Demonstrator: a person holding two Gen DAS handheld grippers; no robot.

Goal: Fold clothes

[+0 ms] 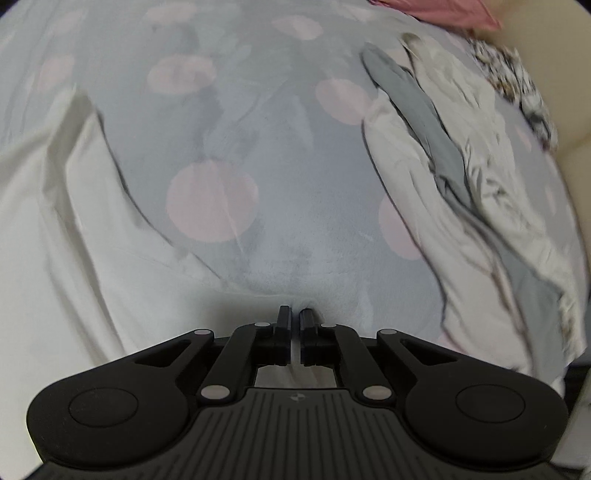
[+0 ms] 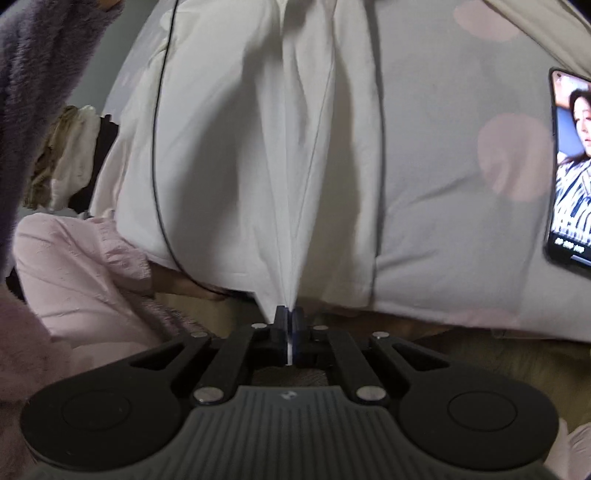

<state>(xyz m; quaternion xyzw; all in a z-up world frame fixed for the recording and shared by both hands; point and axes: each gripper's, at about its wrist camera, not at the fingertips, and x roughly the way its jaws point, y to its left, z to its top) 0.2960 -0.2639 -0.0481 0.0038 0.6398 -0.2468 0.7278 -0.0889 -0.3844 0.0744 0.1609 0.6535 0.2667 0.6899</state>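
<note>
White garment (image 2: 258, 155) pinched at its near edge between the pressed-together fingers of the right tool (image 2: 290, 314); cloth fans upward and away from the grip in long tensioned folds over a grey bedspread with pink dots (image 2: 443, 184). Right wrist view alone shows a phone (image 2: 570, 173) with a lit screen lying on the bedspread at right, a fuzzy purple sleeve (image 2: 40, 74) at upper left, and pink clothing (image 2: 74, 273) at near left. Left tool (image 1: 294, 314), jaws almost closed with pale cloth between them, nips the garment's edge low over the bed. Left wrist view alone shows a crumpled heap of white and grey clothes (image 1: 443, 166) at right and a pink item (image 1: 443, 11) at far right.
</note>
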